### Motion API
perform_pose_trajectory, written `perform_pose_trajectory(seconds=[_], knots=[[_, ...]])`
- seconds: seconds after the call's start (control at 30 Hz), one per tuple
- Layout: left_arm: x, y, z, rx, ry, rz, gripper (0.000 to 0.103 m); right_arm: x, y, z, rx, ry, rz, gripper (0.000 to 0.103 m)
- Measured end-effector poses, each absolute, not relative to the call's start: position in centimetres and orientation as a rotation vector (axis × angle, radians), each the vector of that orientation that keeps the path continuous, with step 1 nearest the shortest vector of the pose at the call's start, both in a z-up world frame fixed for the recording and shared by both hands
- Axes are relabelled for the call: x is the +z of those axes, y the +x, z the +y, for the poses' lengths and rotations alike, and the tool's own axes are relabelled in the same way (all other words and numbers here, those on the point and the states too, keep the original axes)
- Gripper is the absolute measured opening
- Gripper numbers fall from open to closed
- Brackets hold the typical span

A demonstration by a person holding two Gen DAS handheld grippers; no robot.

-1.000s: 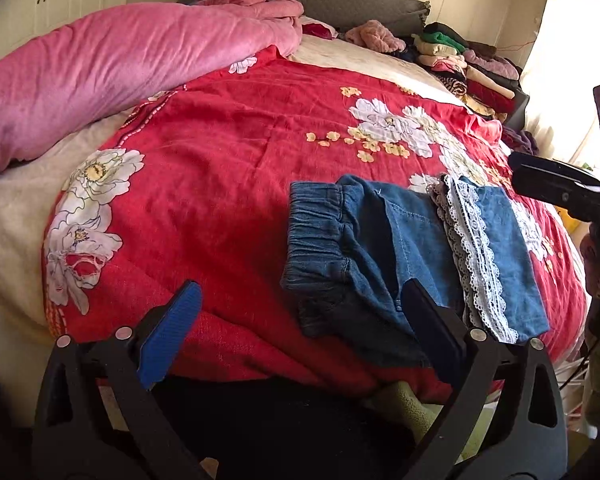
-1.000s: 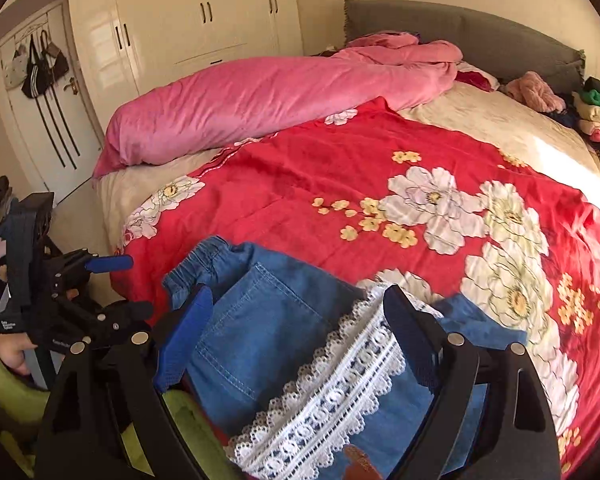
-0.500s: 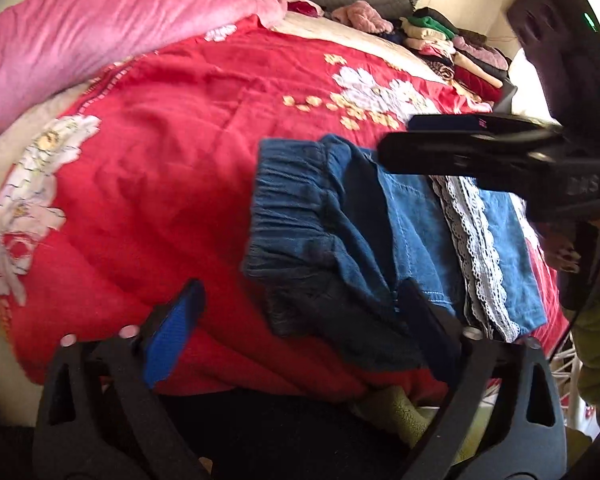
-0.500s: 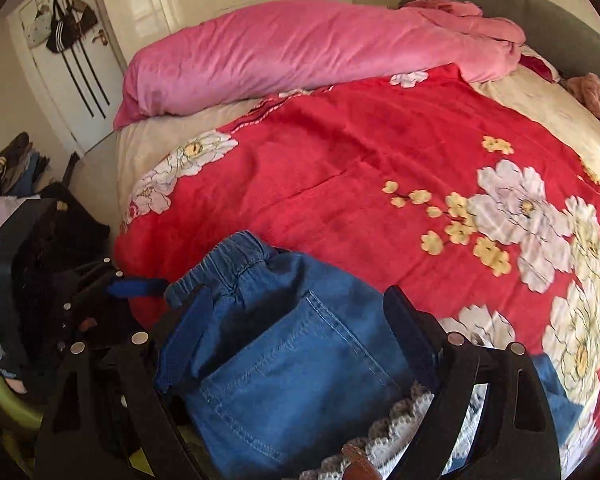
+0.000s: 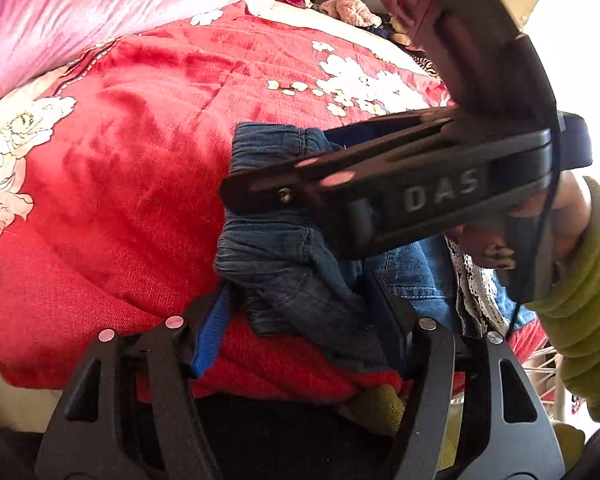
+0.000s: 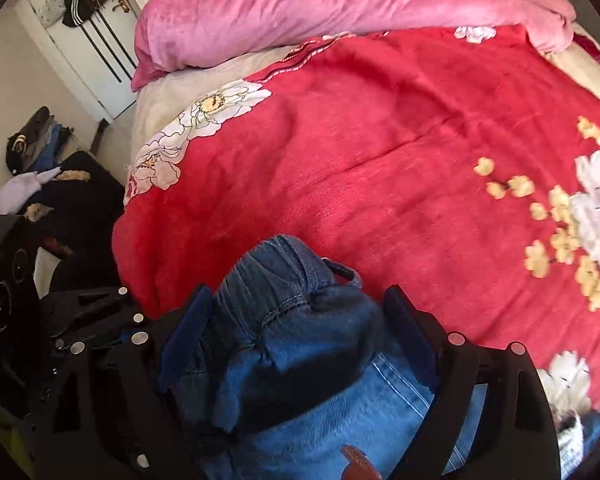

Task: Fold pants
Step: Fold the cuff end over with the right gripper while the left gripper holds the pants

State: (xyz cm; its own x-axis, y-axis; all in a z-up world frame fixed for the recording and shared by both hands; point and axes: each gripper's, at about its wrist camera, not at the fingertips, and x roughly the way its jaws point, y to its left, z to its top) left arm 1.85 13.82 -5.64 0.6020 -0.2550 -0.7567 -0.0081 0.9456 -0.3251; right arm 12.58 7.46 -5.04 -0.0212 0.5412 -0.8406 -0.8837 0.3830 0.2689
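Blue denim pants [image 5: 288, 264] with an elastic waistband and white lace trim [image 5: 474, 292] lie partly folded near the front edge of a red floral blanket [image 5: 140, 160]. My left gripper [image 5: 300, 320] is open, its jaws either side of the near lower part of the pants. My right gripper [image 6: 296, 328] is open around the bunched waistband [image 6: 276, 280]. The right gripper's black body [image 5: 400, 184] crosses over the pants in the left wrist view. The left gripper [image 6: 92, 320] shows at the lower left in the right wrist view.
A pink duvet [image 6: 340, 8] is heaped at the far side of the bed. Folded clothes [image 5: 352, 8] lie near the headboard. A white door with hanging bags [image 6: 80, 0] and a pile of clothes on the floor [image 6: 32, 144] are at the left.
Both grippers have moved forward and down onto the pants. The right gripper has swung left to the waistband and now crosses the left wrist view. The left jaws look narrower than before.
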Motion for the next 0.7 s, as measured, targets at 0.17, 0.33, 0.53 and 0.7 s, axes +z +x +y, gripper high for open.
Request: perform_pose_trajectory(seconds=[0.17,0.33,0.53,0.7], knots=[[-5.6,1.8,13.9,-0.156,-0.326,0.913,0.058,-4.4,12.5,6.2,1.220,-0.338,1.050,0.035],[-5.0,1.5,13.8,-0.190,-0.371,0.901,0.073,-1.6,12.4,2.1,1.269,-0.198,0.977,0.029],[-4.3,2.1,12.4,-0.287,-0.448,0.887,0.084,1.4,12.7,-3.5,1.291,-0.063,0.901,0.029],[-3.8,4.0,9.6,-0.453,-0.554,0.904,0.086,2.8,12.9,-7.9,1.287,0.001,0.839,0.030]])
